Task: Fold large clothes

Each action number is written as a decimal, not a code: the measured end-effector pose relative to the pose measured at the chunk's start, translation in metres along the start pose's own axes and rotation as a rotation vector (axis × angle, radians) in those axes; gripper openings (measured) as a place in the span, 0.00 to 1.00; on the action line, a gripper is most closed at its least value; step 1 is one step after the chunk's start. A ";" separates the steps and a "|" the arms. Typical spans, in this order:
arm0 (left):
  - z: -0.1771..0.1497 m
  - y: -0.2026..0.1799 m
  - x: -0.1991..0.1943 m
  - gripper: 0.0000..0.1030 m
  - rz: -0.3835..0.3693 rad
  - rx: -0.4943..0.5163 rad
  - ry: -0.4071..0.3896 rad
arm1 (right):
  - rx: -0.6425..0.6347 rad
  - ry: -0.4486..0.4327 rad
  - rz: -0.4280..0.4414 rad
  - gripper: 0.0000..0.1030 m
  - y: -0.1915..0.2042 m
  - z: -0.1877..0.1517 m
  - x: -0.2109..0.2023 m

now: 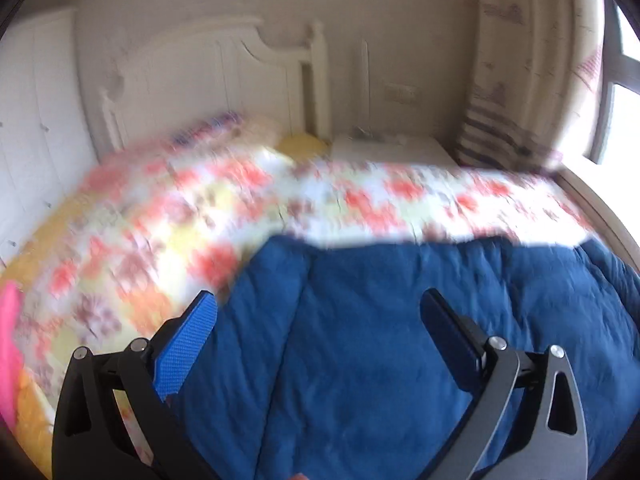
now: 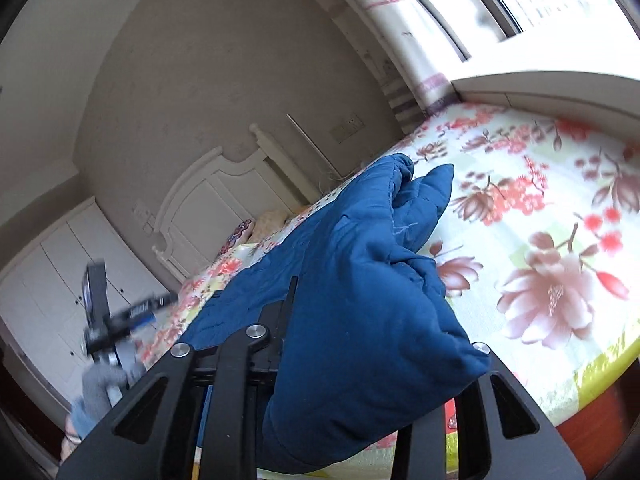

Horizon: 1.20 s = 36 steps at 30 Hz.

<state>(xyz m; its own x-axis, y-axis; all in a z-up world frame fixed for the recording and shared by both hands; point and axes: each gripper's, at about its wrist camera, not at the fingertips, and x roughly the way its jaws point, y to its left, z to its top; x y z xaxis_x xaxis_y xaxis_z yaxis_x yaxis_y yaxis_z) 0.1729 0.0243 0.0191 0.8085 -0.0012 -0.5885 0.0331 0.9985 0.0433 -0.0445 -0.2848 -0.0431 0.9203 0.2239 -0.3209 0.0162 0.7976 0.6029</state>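
Blue quilted garment (image 2: 360,280) on the flowered bed (image 2: 560,208).
Right gripper (image 2: 360,360) fingers clench its bunched edge; left gripper (image 1: 320,312) fingers spread, empty.

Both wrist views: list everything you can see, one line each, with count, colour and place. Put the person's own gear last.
Blue quilted garment: one, dark blue, spread on the bed, one bunched end lifted.
Floral bedsheet: one, white with red and pink flowers, covering the bed.
Headboard: one, white, at the far end of the bed.
Wardrobe: one, white, against the side wall.
Curtain: one, cream with a striped hem, beside the window.
Pillow: one, yellow, near the headboard.
Left gripper: one, black with blue pads, open above the garment.
Right gripper: one, black, shut on the garment's bunched end.
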 end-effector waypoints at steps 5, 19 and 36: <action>0.032 -0.067 0.044 0.98 -0.052 0.142 0.027 | -0.015 0.002 0.000 0.33 0.003 0.004 -0.001; -0.045 -0.031 0.005 0.98 -0.325 0.199 0.081 | -0.416 -0.100 0.011 0.33 0.139 0.034 0.019; -0.089 0.261 -0.110 0.98 -0.036 -0.266 -0.163 | -1.715 0.148 -0.096 0.40 0.352 -0.269 0.174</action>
<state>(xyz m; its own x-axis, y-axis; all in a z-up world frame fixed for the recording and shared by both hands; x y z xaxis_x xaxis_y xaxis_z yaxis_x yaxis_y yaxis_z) 0.0408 0.2900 0.0233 0.8939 -0.0245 -0.4476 -0.0738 0.9768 -0.2009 0.0158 0.1853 -0.0829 0.8983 0.1106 -0.4252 -0.4291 0.4288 -0.7950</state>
